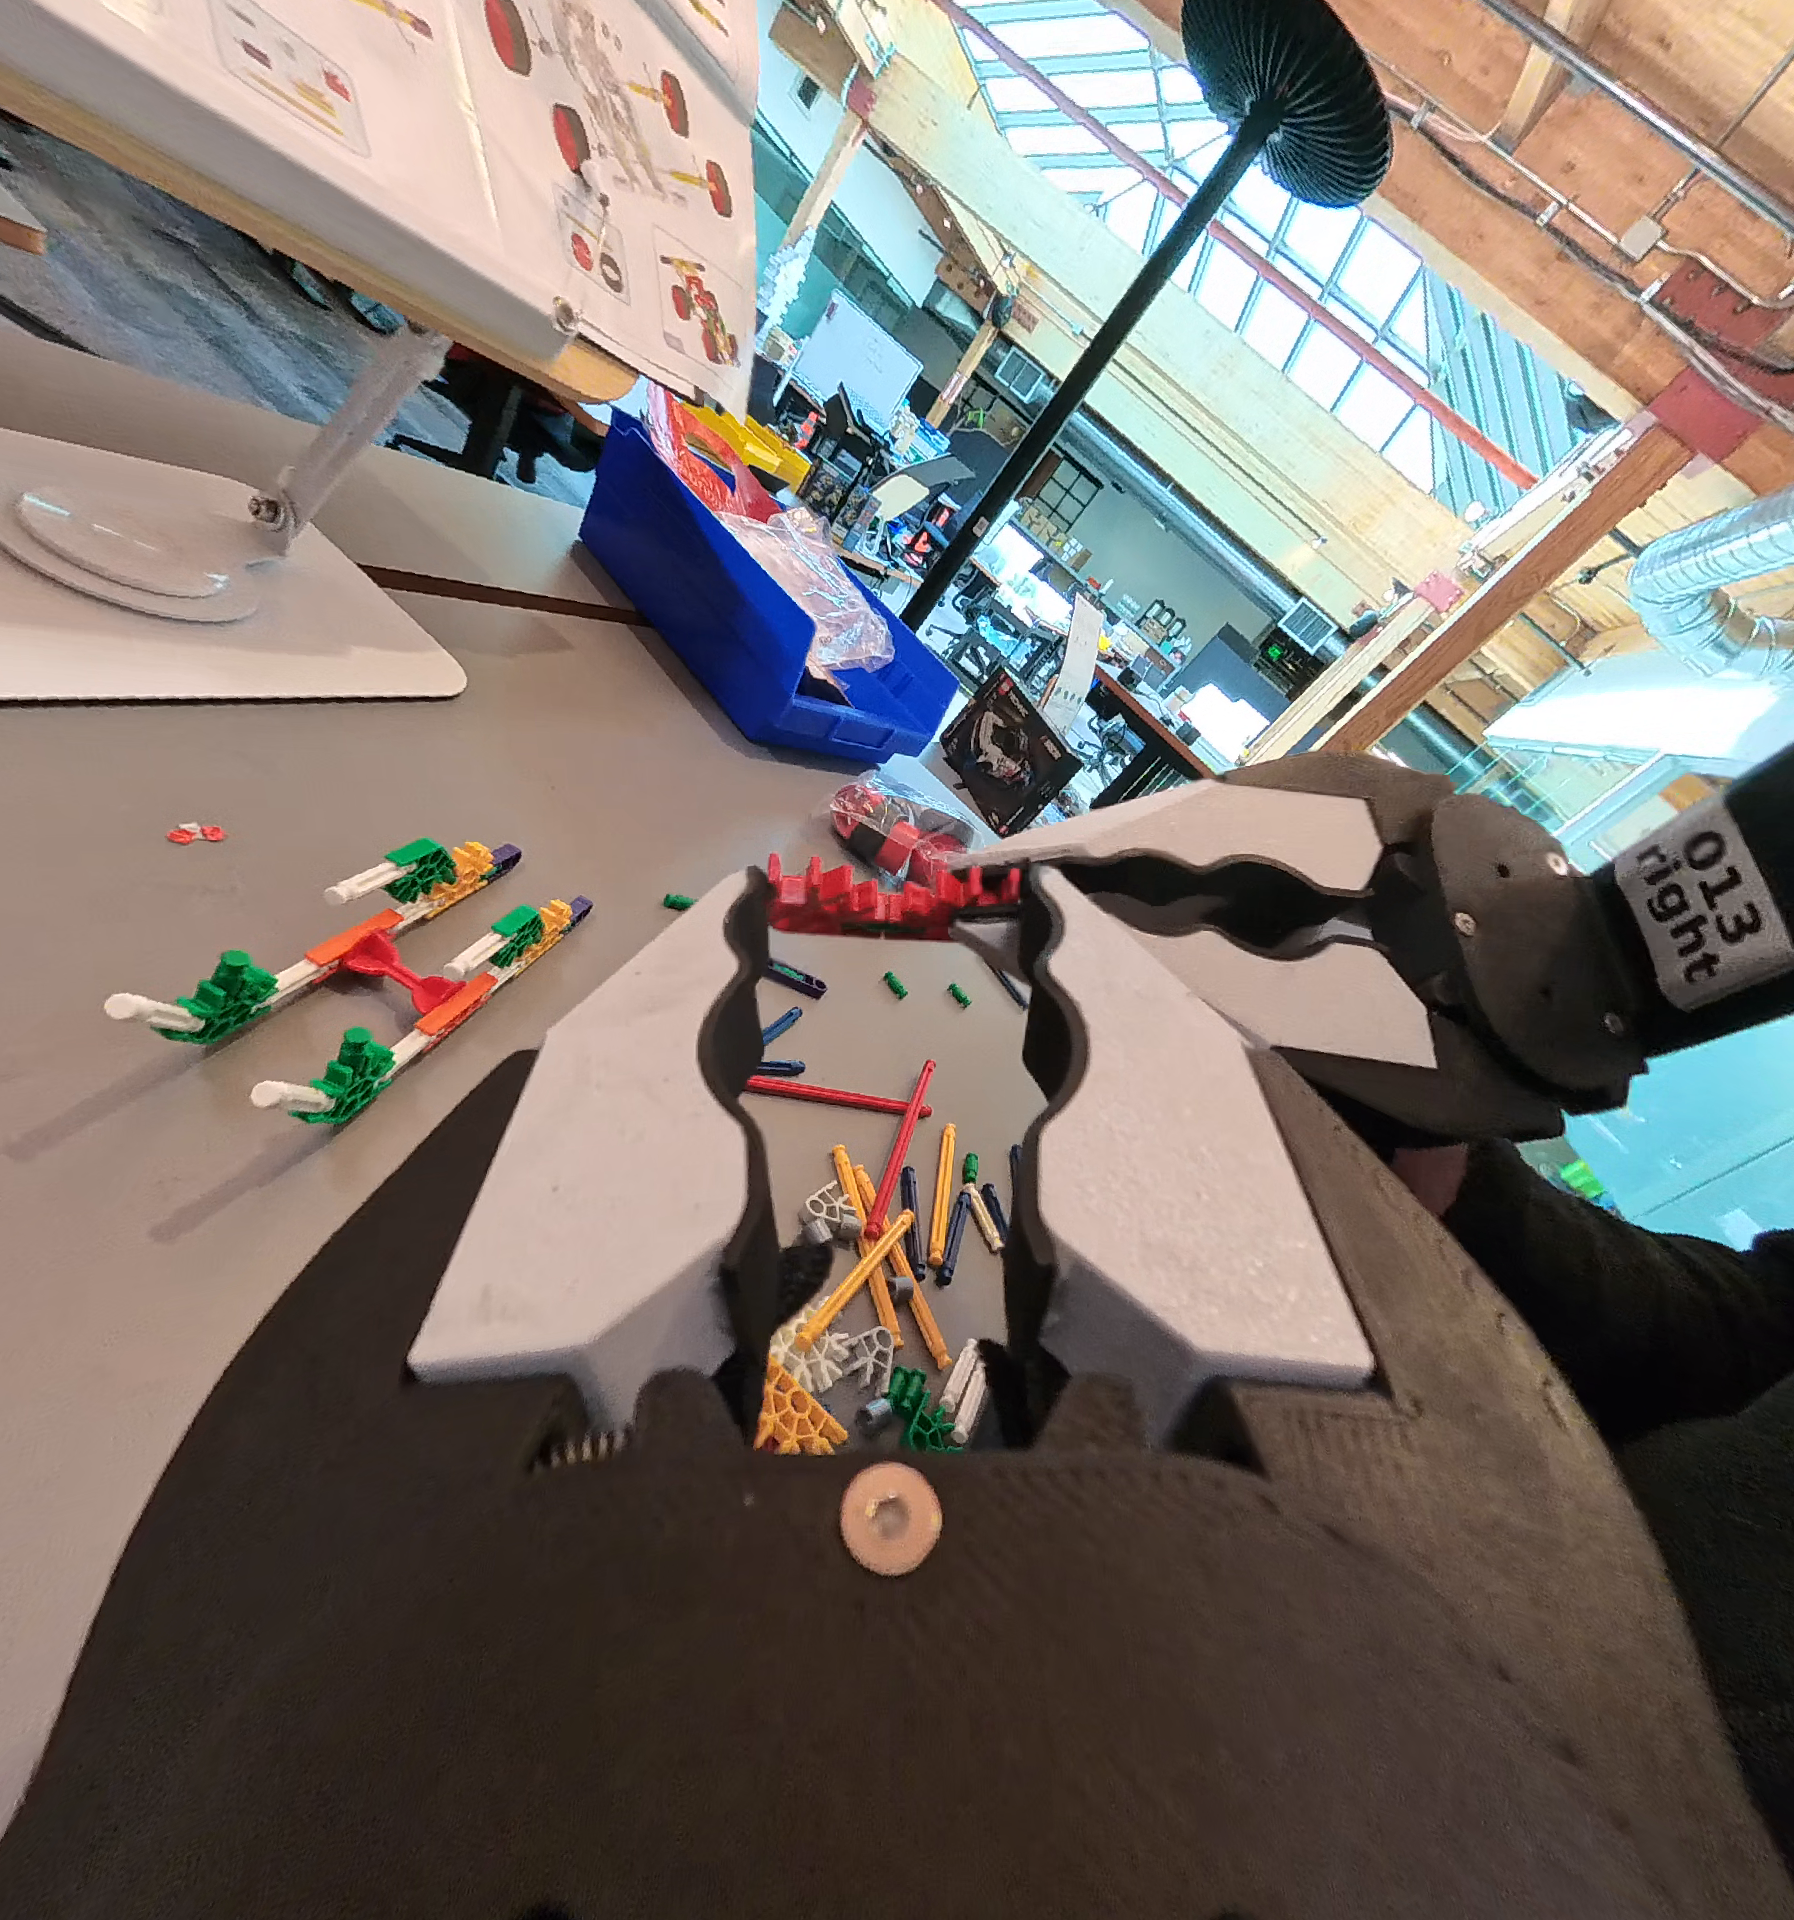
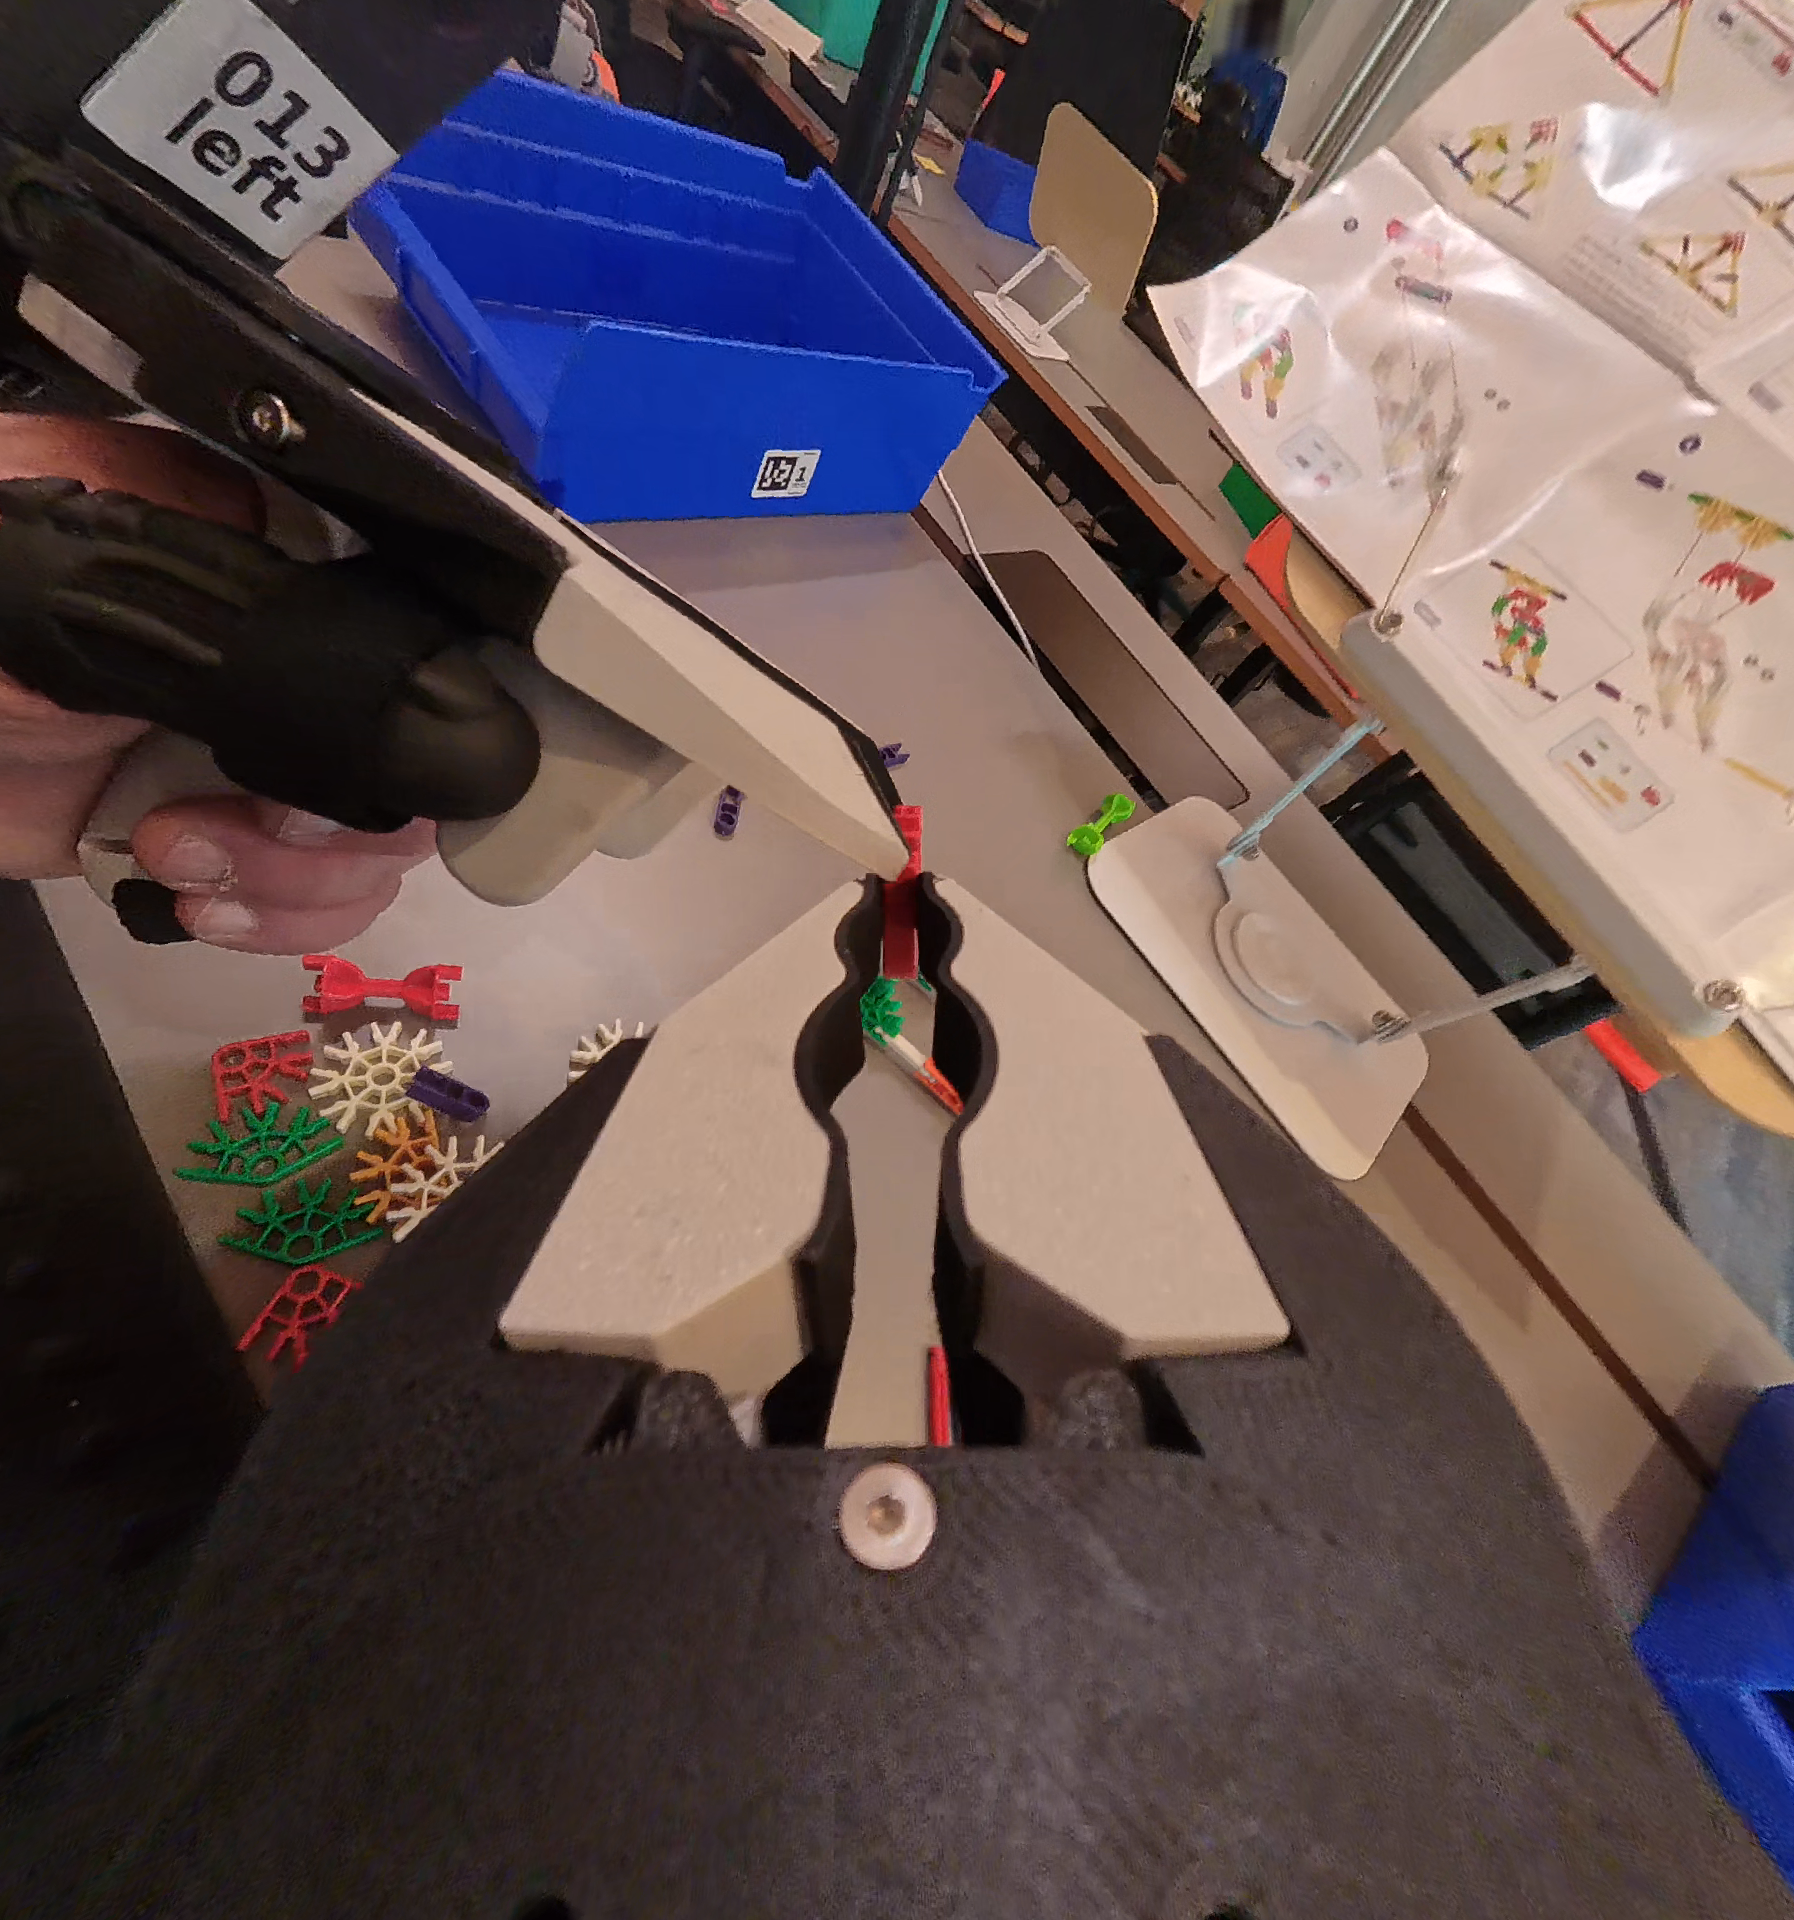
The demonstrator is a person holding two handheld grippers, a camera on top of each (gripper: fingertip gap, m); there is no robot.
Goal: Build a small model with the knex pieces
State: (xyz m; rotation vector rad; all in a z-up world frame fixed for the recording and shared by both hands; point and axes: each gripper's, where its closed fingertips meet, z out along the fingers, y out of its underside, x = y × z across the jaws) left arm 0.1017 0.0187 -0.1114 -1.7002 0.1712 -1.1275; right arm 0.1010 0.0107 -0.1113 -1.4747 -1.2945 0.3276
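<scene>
My left gripper (image 1: pixel 898 894) is shut on a red toothed connector piece (image 1: pixel 872 899), held across its tips above the grey table (image 1: pixel 560 748). My right gripper (image 1: pixel 971 891) comes in from the right and grips the same piece at its right end. In the right wrist view my right gripper (image 2: pixel 901 891) is shut on the red piece (image 2: pixel 901 925), seen edge-on. The left gripper (image 2: pixel 898 847) meets it from the upper left, held by a gloved hand (image 2: pixel 249 665). A built model (image 1: pixel 353 966) of green, orange, white and red parts lies on the table to the left.
Loose rods and connectors (image 1: pixel 903 1195) lie under the left gripper. More flat connectors (image 2: pixel 332 1143) lie at left. A blue bin (image 1: pixel 747 613) and a bag of red parts (image 1: pixel 893 821) stand behind. An instruction board (image 2: pixel 1547 416) on a white stand base (image 2: pixel 1257 987) is at right. Another blue bin (image 2: pixel 1766 1621) is at lower right. My two grippers' fingertips are within a few centimetres of each other. Both grippers' tips are roughly 20 cm from the built model (image 1: pixel 353 966).
</scene>
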